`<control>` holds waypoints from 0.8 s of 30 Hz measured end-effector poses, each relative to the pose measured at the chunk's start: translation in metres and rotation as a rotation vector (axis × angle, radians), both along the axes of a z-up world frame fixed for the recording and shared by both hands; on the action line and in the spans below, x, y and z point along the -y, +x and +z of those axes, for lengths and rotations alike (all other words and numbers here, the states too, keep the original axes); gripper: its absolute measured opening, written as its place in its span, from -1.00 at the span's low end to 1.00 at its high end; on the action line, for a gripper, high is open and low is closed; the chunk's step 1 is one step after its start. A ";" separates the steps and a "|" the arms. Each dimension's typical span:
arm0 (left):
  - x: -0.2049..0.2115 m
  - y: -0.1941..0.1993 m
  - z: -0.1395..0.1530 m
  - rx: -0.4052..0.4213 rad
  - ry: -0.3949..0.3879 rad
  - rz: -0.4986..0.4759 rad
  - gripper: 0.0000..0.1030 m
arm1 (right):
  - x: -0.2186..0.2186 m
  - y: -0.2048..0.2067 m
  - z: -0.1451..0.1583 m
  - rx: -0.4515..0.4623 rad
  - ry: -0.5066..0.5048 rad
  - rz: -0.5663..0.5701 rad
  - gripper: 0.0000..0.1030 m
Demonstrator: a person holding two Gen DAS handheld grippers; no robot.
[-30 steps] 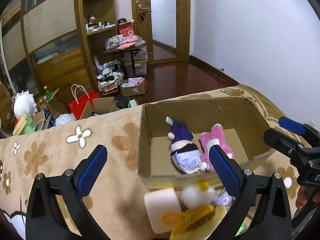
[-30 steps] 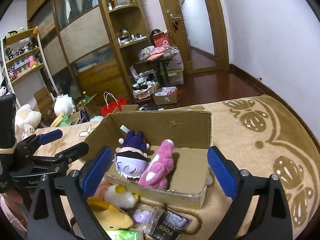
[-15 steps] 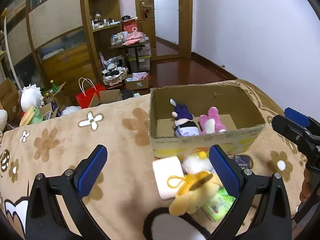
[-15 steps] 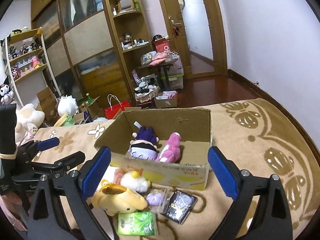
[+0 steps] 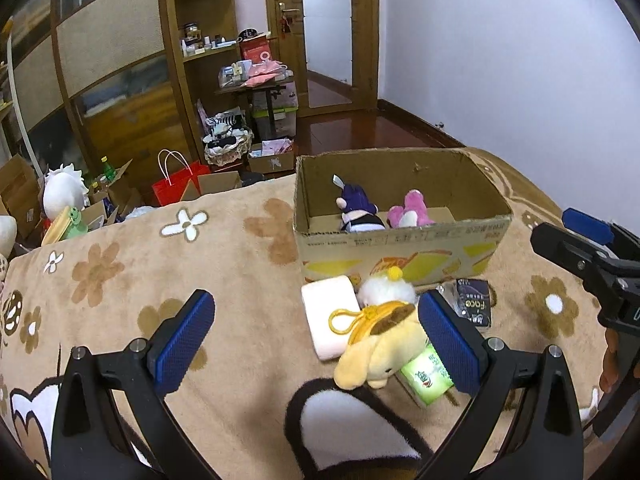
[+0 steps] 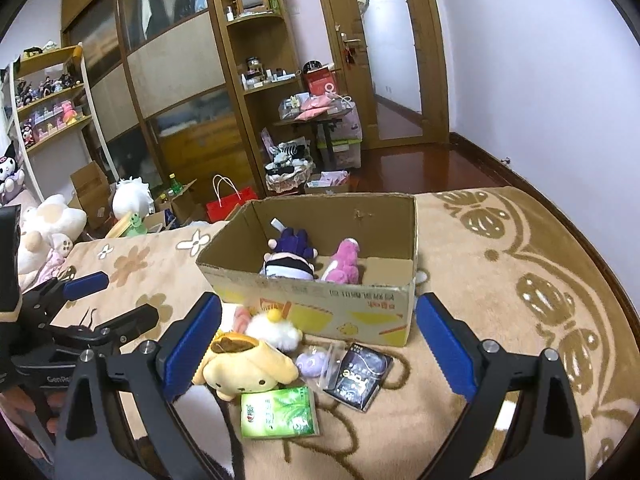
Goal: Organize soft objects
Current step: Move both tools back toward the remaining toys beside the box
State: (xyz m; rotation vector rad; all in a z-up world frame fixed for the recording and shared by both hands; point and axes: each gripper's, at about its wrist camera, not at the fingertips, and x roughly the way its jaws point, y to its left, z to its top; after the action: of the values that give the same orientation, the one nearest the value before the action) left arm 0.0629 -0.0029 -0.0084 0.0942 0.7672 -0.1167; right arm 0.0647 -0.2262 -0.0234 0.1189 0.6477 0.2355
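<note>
A cardboard box (image 5: 404,248) (image 6: 320,308) stands on the brown flowered blanket and holds a purple-haired doll (image 5: 358,210) (image 6: 290,254) and a pink plush (image 5: 408,214) (image 6: 342,262). In front of the box lie a yellow dog plush (image 5: 380,350) (image 6: 244,370), a white fluffy plush (image 5: 386,290) (image 6: 274,330) and a pale pink sponge block (image 5: 330,320). My left gripper (image 5: 316,338) is open and empty, held back above the blanket. My right gripper (image 6: 320,342) is open and empty, above the items in front of the box.
A green tissue pack (image 6: 278,412) (image 5: 426,374), a black sachet (image 6: 358,374) (image 5: 474,304) and a small clear bag with a purple item (image 6: 312,362) lie by the plush toys. Beyond the blanket's far edge are a red bag (image 5: 180,188), boxes and shelves.
Both grippers have pulled back and away from the box, so the box looks smaller and the items in front of it show fully. Both stay open.
</note>
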 end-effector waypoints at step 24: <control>0.028 0.036 -0.057 -0.126 -0.014 -0.067 0.96 | 0.021 0.047 -0.067 -0.182 0.000 -0.082 0.98</control>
State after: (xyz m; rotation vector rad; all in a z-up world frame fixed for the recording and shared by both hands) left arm 0.0984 -0.0313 -0.0652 0.0999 0.8896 -0.1935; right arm 0.1119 -0.2476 -0.0902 0.1682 0.8220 0.1462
